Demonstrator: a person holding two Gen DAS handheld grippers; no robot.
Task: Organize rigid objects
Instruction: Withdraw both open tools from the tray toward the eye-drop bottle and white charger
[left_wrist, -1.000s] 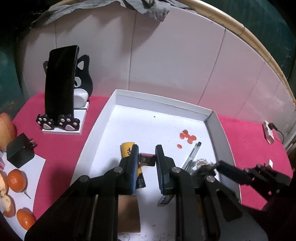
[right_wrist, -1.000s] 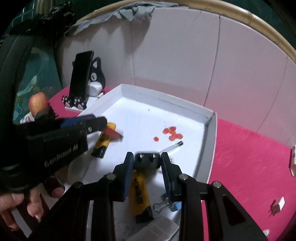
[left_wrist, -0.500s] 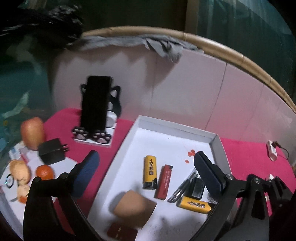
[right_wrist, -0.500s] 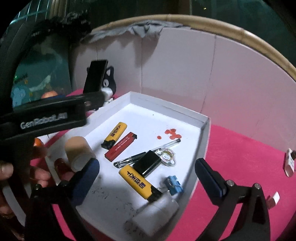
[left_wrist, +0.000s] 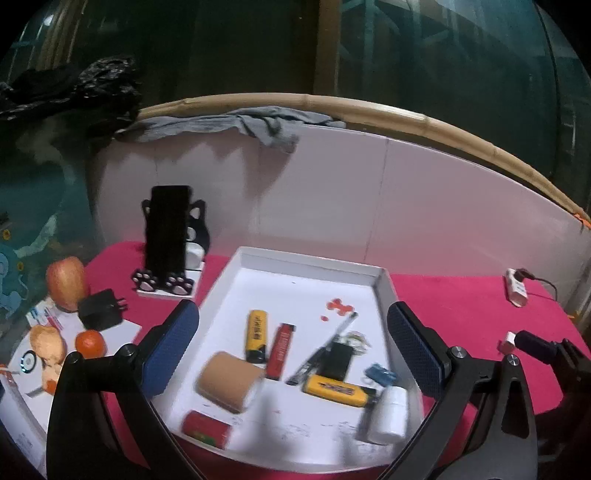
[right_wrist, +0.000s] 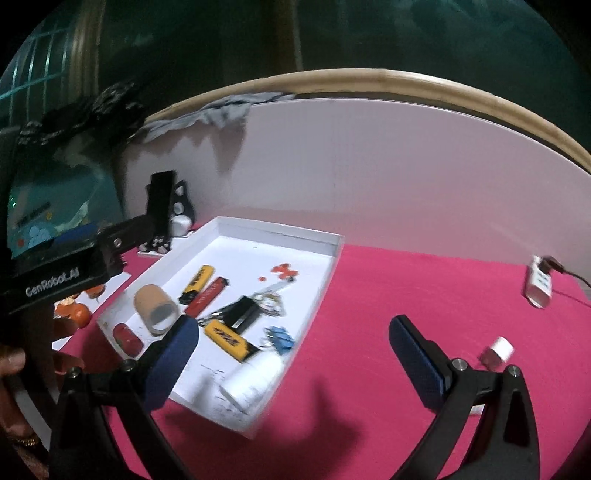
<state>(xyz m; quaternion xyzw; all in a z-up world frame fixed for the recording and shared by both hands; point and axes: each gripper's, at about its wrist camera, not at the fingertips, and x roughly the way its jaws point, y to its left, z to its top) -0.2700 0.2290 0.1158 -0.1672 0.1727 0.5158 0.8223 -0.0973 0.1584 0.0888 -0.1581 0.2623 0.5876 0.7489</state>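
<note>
White cardboard formed the shallow tray (left_wrist: 384, 291) on the pink cloth (right_wrist: 406, 295), and everything we were sorting lay inside it. We held both grippers raised and empty, the left gripper (left_wrist: 291, 350) with its jaws wide apart above the tray and the right gripper (right_wrist: 291, 354) likewise spread, off the tray's right edge. The yellow lighter (left_wrist: 257, 335) and the red lighter (left_wrist: 281, 350) lay side by side, long axes running front to back, dark ends toward us. A second yellow lighter (left_wrist: 335, 390) lay crosswise, nearly touching the black fob (left_wrist: 337, 360) and the pen (left_wrist: 325, 345), which slanted up toward the red dots (left_wrist: 338, 305). We judged that crowding the main risk: a pad coming down there could nudge a neighbour. The tan roll (left_wrist: 229, 382) and white bottle (left_wrist: 388, 410) lay on their sides and might roll if bumped.
</note>
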